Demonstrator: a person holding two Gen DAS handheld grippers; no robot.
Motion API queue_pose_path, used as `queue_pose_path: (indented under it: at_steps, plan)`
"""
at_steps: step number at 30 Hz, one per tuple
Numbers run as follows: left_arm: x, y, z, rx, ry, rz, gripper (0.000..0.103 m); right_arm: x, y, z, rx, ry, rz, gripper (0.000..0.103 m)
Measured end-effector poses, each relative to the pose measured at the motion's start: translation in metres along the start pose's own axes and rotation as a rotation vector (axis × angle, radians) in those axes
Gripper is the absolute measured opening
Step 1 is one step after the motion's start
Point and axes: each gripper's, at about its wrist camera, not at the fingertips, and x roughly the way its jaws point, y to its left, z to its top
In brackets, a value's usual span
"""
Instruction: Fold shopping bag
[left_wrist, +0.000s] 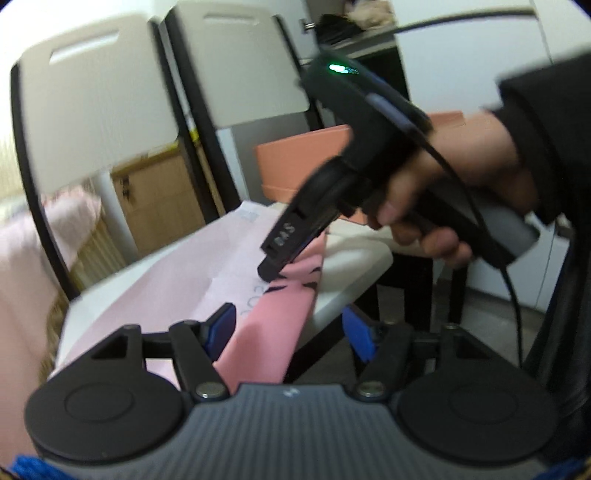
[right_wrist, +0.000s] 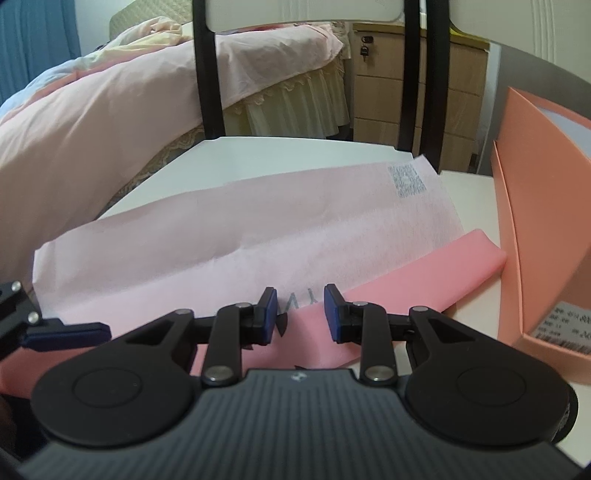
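Note:
A pink shopping bag (right_wrist: 258, 229) lies flat on a white chair seat (right_wrist: 288, 155), its pale inner side up and a darker pink strip (right_wrist: 424, 277) folded along the near edge. My right gripper (right_wrist: 300, 308) is open, low over that near strip, its blue pads either side of the printed letters. In the left wrist view the bag (left_wrist: 266, 321) runs between my left gripper's (left_wrist: 291, 328) open blue pads. The right gripper (left_wrist: 291, 236) shows there with its tips at the bag's far end. The left gripper's finger (right_wrist: 66, 334) shows at the bag's near left corner.
An orange box (right_wrist: 546, 221) stands on the seat just right of the bag. Black chair-back bars (right_wrist: 208, 70) rise behind. A bed with pink covers (right_wrist: 92, 110) lies to the left, a wooden cabinet (right_wrist: 380, 74) beyond.

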Motion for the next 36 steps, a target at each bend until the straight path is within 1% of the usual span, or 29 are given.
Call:
queue_pose_path:
  at_steps: [5, 7, 10, 12, 16, 18, 20, 22, 24, 25, 26, 27, 29, 33, 35, 36]
  plan:
    - [0.009, -0.018, -0.004, 0.106, 0.017, 0.061, 0.068, -0.002, 0.001, 0.000, 0.024, 0.016, 0.004, 0.031]
    - [0.011, -0.025, -0.004, 0.132, 0.014, 0.080, 0.068, -0.002, 0.000, 0.000, 0.024, 0.015, 0.007, 0.030]
    - [0.012, -0.036, -0.006, 0.179, 0.000, 0.080, 0.071, -0.002, -0.003, 0.000, 0.032, 0.012, 0.017, 0.030]
    - [0.015, -0.044, -0.008, 0.225, 0.002, 0.097, 0.072, -0.002, -0.004, 0.000, 0.036, 0.011, 0.020, 0.030]
    - [0.028, -0.050, -0.017, 0.301, 0.057, 0.164, 0.072, -0.002, -0.005, 0.000, 0.036, 0.013, 0.022, 0.030]
    - [0.034, -0.046, -0.018, 0.283, 0.103, 0.180, 0.071, -0.003, -0.005, 0.000, 0.037, 0.018, 0.024, 0.030]
    - [0.035, -0.043, -0.017, 0.263, 0.110, 0.192, 0.064, -0.005, -0.005, -0.001, 0.039, 0.024, 0.029, 0.030]
    - [0.032, -0.040, -0.016, 0.244, 0.104, 0.192, 0.061, -0.006, -0.004, -0.001, 0.035, 0.029, 0.030, 0.030]
    - [0.032, -0.037, -0.016, 0.234, 0.113, 0.199, 0.054, -0.007, -0.004, -0.001, 0.032, 0.032, 0.032, 0.030]
    - [0.033, -0.034, -0.016, 0.226, 0.124, 0.202, 0.047, -0.007, -0.004, -0.001, 0.030, 0.033, 0.032, 0.030]
    - [0.033, -0.031, -0.015, 0.208, 0.136, 0.202, 0.043, -0.007, -0.004, -0.002, 0.029, 0.034, 0.033, 0.030]
    - [0.032, -0.026, -0.013, 0.180, 0.141, 0.199, 0.041, -0.008, -0.004, -0.002, 0.026, 0.036, 0.034, 0.030]
    - [0.029, -0.013, -0.009, 0.089, 0.144, 0.168, 0.035, -0.008, -0.002, -0.002, 0.015, 0.041, 0.036, 0.031]
    - [0.026, 0.005, -0.005, -0.035, 0.135, 0.113, 0.034, -0.011, -0.002, -0.002, 0.010, 0.036, 0.044, 0.031]
    - [0.026, 0.012, -0.004, -0.088, 0.131, 0.091, 0.029, -0.012, -0.001, -0.003, -0.001, 0.031, 0.047, 0.031]
    - [0.025, 0.016, -0.003, -0.114, 0.130, 0.078, 0.027, -0.013, 0.000, -0.003, -0.007, 0.025, 0.047, 0.031]
